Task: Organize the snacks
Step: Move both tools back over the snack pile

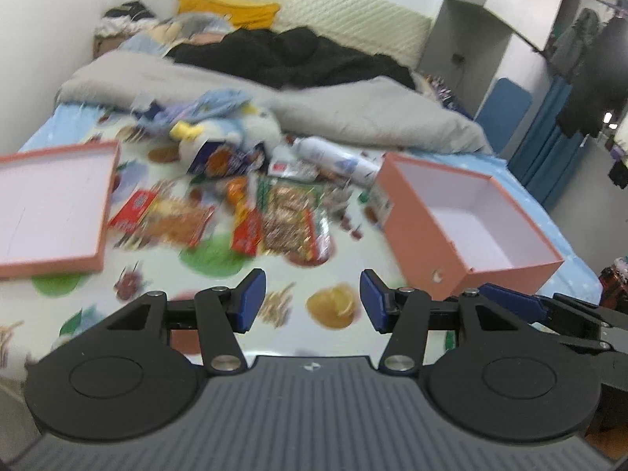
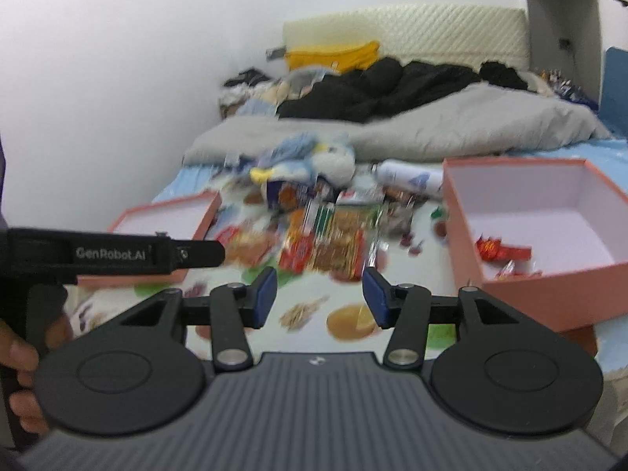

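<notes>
two grippers, both empty: left gripper (image 1: 312, 300) with blue pads apart, nothing between them, held above the printed bedsheet (image 1: 282, 271); right gripper (image 2: 318, 298) likewise parted, nothing clamped, over the same sheet. heap of snack packets (image 1: 274, 212) mid-bed, beyond both sets of fingers, blurred; red, orange and green wrappers, labels unreadable. pink box (image 1: 428, 231) right of the heap, open, white inside; in the right wrist view a few red-wrapped pieces (image 2: 498, 249) lying in its near corner. pink lid (image 1: 51, 263) left of the heap, upturned. white bottle (image 1: 333, 157) on its side behind the heap. grey duvet (image 1: 353, 117) and black clothing (image 1: 282, 55) further back.
</notes>
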Available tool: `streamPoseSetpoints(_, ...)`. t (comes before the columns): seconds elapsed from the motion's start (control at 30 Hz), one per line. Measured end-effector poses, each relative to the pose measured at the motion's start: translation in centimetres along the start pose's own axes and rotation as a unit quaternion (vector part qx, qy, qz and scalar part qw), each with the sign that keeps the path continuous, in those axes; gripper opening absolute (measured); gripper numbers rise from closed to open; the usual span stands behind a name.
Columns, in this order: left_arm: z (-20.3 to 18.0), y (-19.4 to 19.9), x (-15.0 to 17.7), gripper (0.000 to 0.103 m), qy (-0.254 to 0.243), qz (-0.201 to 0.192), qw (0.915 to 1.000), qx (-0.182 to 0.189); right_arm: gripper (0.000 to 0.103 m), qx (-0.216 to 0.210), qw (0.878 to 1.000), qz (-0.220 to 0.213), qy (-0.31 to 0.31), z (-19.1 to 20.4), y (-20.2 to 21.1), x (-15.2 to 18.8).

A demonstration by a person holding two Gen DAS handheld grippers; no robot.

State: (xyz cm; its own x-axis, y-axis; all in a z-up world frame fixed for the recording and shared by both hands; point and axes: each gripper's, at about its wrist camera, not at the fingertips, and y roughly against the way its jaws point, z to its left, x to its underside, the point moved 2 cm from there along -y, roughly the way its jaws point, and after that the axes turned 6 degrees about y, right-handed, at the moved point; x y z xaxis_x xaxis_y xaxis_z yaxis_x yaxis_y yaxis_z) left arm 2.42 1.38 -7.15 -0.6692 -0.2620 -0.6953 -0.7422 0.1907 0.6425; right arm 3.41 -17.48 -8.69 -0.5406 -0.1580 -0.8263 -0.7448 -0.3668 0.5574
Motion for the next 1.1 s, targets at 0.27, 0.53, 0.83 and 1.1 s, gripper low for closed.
streamPoseSetpoints(0.27,2.2,-1.9,0.1,0.059,0.028,0.018,0.9993,-0.017,0.052,-0.009,1.0,0.027,-0.01,0.2,-1.6,0.6)
streamPoseSetpoints(0.53,3.5,-4.3,-0.9,0.061,0.032,0.036,0.9985,-0.027,0.052,-0.005,0.999,0.043,-0.018,-0.1,-3.9,0.6)
streamPoseSetpoints(0.83,6.3,-9.2,-2.4,0.069,0.045,0.065,0.9953,-0.056,0.072,-0.007,0.998,0.068,-0.017,-0.5,-7.9,0.2)
streamPoseSetpoints(1.1,8.8,-14.9,-3.6,0.073,0.054,0.099,0.9899,-0.086,0.076,0.003,0.994,0.104,-0.022,-1.9,-13.4,-0.5)
